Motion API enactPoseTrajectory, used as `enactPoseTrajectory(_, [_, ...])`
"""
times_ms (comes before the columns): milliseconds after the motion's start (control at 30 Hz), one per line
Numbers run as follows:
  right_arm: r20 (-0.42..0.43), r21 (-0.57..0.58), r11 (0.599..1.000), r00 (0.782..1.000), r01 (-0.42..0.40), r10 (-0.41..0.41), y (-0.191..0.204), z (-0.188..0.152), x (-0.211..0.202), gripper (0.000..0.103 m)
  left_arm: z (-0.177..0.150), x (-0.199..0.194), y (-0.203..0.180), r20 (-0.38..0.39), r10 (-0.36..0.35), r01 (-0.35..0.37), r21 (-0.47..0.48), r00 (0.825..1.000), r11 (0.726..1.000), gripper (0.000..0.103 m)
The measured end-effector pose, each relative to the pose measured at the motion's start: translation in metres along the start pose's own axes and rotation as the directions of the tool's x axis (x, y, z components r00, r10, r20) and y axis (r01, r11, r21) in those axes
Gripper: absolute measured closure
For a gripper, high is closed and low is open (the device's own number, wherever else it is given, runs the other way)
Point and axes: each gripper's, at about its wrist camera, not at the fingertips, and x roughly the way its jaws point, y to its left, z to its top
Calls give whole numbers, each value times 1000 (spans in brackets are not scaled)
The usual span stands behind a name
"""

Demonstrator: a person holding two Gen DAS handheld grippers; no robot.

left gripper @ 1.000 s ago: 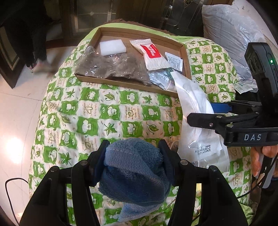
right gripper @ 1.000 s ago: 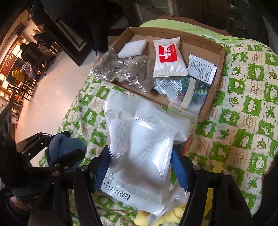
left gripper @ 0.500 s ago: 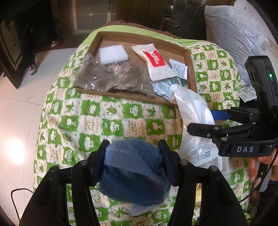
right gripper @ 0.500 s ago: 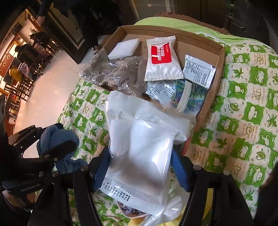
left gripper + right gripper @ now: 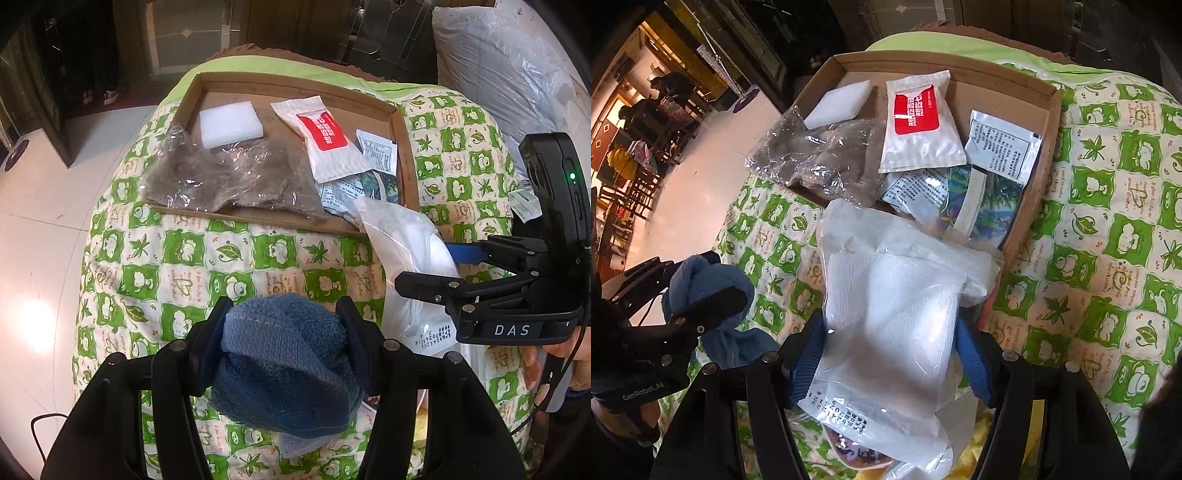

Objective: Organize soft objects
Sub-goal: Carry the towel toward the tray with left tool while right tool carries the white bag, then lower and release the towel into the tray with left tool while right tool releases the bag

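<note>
Above the quilted green-checked table (image 5: 229, 258), left tongs (image 5: 284, 343) half-closed on a bunched, nubby blue towel (image 5: 284, 365), right tongs (image 5: 892, 354) squeezing a crinkly clear bag of white cloth (image 5: 890, 317), shallow cardboard tray (image 5: 404, 155) beyond.

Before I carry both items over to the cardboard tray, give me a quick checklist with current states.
1. Left gripper clamped on the blue towel: ok.
2. Right gripper clamped on the bagged white cloth: ok.
3. Towel tail hanging below the jaws, could drag on the quilt: not ok.
4. Free space in the cardboard tray: not ok, foam block, brown bag and packets nearly fill it.
5. Grippers apart from each other: ok.
6. What lies under the bagged cloth: cannot tell.
</note>
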Motion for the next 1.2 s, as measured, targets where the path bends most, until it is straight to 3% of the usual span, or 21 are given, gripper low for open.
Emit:
enactPoseTrajectory(733, [0,1,999,999,48,-48,-15,52,5,36,68,34,9,-14,-9,9,-13,1000,1000,47])
enactPoseTrajectory(1200, [-35,-4,999,998,50,-50,-23,61,32,36,80,56,8,-46,-11,11,-3,999,1000,47])
